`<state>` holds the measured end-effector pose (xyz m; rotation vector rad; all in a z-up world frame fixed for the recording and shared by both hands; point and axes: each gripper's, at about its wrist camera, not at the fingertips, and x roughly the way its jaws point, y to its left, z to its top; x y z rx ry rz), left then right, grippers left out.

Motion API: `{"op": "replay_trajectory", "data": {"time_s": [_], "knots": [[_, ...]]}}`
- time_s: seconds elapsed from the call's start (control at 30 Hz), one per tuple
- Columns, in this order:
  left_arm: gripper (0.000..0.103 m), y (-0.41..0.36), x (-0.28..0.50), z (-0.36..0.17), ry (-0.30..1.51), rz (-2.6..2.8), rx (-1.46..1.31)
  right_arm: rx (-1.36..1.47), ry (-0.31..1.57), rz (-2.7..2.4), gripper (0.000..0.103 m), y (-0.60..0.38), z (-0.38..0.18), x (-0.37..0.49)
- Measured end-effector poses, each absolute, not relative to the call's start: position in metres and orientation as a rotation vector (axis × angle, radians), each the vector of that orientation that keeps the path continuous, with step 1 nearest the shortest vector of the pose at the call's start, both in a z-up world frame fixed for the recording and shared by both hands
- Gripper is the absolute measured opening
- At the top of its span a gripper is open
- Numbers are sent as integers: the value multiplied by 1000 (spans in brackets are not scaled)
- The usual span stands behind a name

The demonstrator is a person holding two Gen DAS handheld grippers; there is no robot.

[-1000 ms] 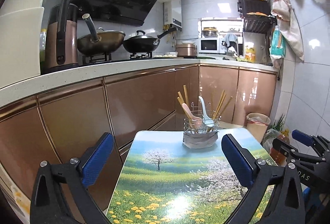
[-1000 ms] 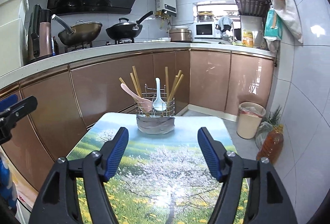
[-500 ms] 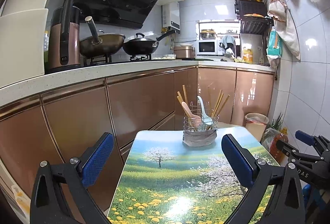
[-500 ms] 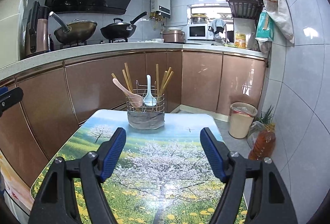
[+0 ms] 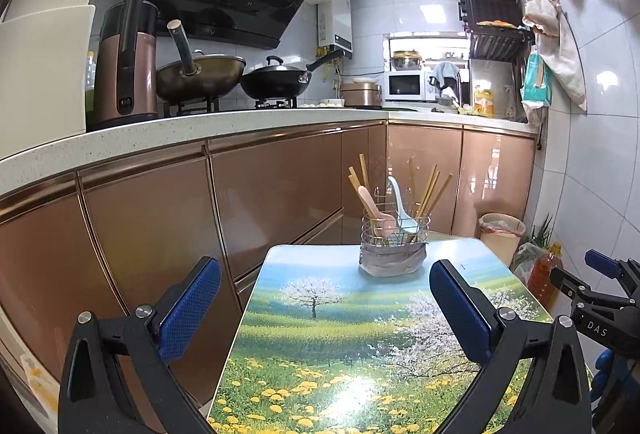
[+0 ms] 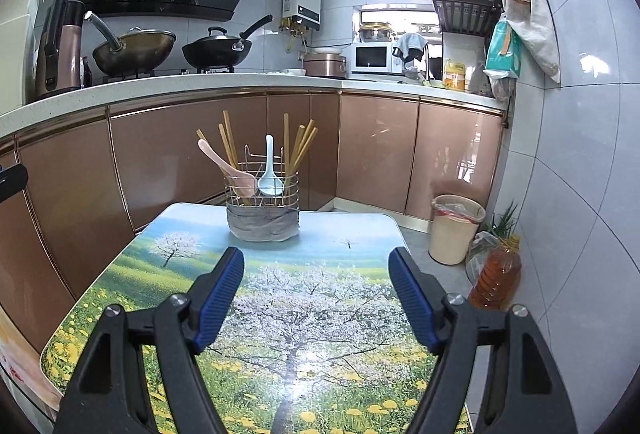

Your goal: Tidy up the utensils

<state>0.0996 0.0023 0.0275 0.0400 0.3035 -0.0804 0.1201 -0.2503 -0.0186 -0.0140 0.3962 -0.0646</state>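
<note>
Both the left gripper and right gripper hover above the near end of the flower-printed table, fingers spread apart, holding nothing. At the far end stands the wire utensil holder, carrying wooden chopsticks, a pink spoon and 1 pale, perhaps light-blue spoon.

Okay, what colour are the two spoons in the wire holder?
One spoon is pink, the other spoon pale blue-white; the right wrist view shows them best.
</note>
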Motion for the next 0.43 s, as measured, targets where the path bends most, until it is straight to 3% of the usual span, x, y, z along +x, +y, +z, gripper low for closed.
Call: {"op": "replay_trajectory", "data": {"time_s": [0.43], "knots": [[103, 4, 110, 17, 330, -73, 35, -54, 402, -70, 74, -244, -25, 128]]}}
